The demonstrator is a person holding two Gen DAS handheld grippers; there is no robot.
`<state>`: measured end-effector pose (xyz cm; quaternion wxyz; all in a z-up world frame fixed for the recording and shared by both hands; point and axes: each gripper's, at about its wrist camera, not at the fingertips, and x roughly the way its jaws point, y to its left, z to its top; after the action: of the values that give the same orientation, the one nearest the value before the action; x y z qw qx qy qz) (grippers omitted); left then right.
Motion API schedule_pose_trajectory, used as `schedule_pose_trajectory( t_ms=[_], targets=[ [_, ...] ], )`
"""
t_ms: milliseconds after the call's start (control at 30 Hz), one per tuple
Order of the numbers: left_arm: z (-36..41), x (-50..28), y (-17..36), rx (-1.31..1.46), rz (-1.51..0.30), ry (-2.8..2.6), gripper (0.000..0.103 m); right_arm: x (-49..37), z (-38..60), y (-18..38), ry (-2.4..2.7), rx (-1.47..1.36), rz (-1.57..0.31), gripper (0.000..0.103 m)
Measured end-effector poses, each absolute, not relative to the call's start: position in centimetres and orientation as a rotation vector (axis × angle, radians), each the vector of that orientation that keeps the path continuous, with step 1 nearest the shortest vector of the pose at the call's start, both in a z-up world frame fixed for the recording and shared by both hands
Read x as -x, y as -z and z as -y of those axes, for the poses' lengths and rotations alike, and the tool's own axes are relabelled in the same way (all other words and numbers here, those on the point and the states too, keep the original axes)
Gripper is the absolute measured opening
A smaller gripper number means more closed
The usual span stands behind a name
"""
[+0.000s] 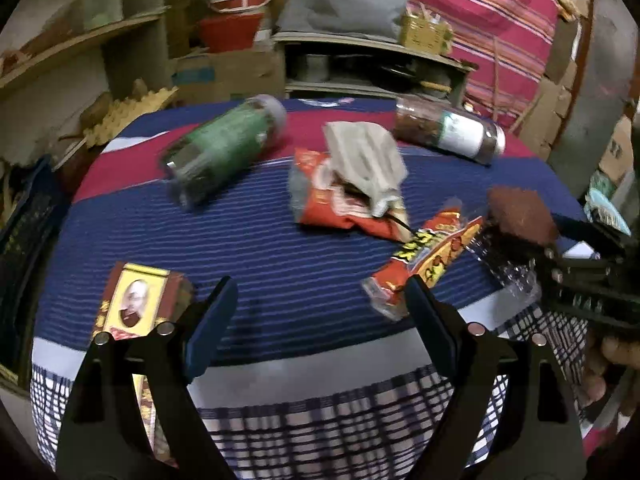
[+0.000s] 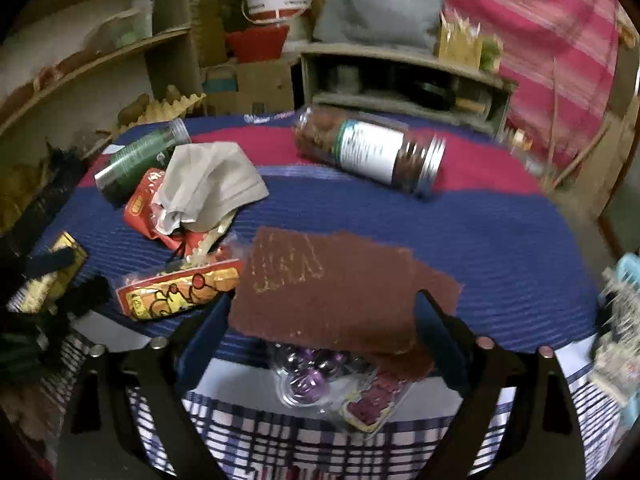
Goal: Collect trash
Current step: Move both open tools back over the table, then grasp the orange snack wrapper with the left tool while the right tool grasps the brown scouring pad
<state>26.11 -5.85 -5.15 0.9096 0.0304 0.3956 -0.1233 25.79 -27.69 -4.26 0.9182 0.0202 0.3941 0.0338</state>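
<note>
Left gripper (image 1: 320, 308): jaws wide, nothing between them, hovering over the near edge of the blue-and-red striped cloth on the table (image 1: 248, 220).
Right gripper (image 2: 324, 320): jaws wide; a flat rust-brown abrasive pad (image 2: 328, 292) lies between the fingers, but I cannot tell whether either pad touches it. I judge it not gripped.
Trash, near right: under the brown pad sits a crumpled clear plastic wrapper with purple print (image 2: 316, 376), at the table's near edge.
Trash, centre: a long red-and-yellow snack wrapper (image 1: 424, 256), a torn red-orange foil packet (image 1: 332, 196), and a crumpled grey-white paper (image 1: 364, 160) resting on that packet.
Trash, near left: a small red-and-gold carton with a portrait (image 1: 132, 300), just beside the left finger.
Other items: a green-labelled clear jar lying on its side (image 1: 224, 148) and a white-labelled jar of brown contents, also on its side (image 2: 372, 152), at the far side.
Risk, right: closing now may pinch only the brown pad's edge, so it folds or slips; the clear wrapper beneath could be pushed off the table edge.
Risk, left: reaching for the long wrapper may crowd the right gripper, which sits close by.
Risk, jars: a nudge could roll them.
Hard to make out: where the trash should go; no bin is clearly visible. Both views are motion-blurred, and the labels are unreadable.
</note>
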Motion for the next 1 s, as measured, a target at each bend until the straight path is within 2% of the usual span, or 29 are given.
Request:
schedule_pose_trajectory(
  t_ms=[333,400,533,567,600,633,700,867,1000],
  targets=[
    [7.8,-25.1,3.8,-0.093,-0.76,0.341,0.083,-24.0,30.4,1.3,-0.064,-0.143,-0.705,0.084],
    [7.5,-24.6,3.1,-0.064,-0.736,0.361,0.089,-24.0,31.0,1.3,-0.057,-0.16,-0.707,0.084],
    [9.7,-26.6,4.8,-0.097,-0.781,0.393,0.089,-24.2,31.6,0.9,-0.049,-0.196,-0.693,0.084],
    [10.3,-27.2,5.6,-0.117,-0.811,0.392,0.082,-24.2,31.7,0.9,-0.047,-0.194,-0.691,0.084],
    [10.8,-27.6,6.4,-0.123,-0.85,0.399,0.065,-24.2,31.6,0.9,-0.048,-0.192,-0.692,0.084],
    [11.1,-28.0,7.1,-0.119,-0.885,0.405,0.055,-24.2,31.6,1.0,-0.048,-0.191,-0.695,0.084],
    [11.5,-28.0,7.6,-0.133,-0.886,0.397,0.044,-24.3,31.8,1.0,-0.042,-0.187,-0.704,0.084],
    [11.2,-27.5,7.3,-0.127,-0.872,0.375,0.037,-24.0,32.6,0.7,-0.034,-0.211,-0.687,0.084],
    [9.9,-25.6,4.6,-0.086,-0.815,0.386,0.034,-22.8,32.6,-0.1,-0.044,-0.203,-0.653,0.084]
  ],
)
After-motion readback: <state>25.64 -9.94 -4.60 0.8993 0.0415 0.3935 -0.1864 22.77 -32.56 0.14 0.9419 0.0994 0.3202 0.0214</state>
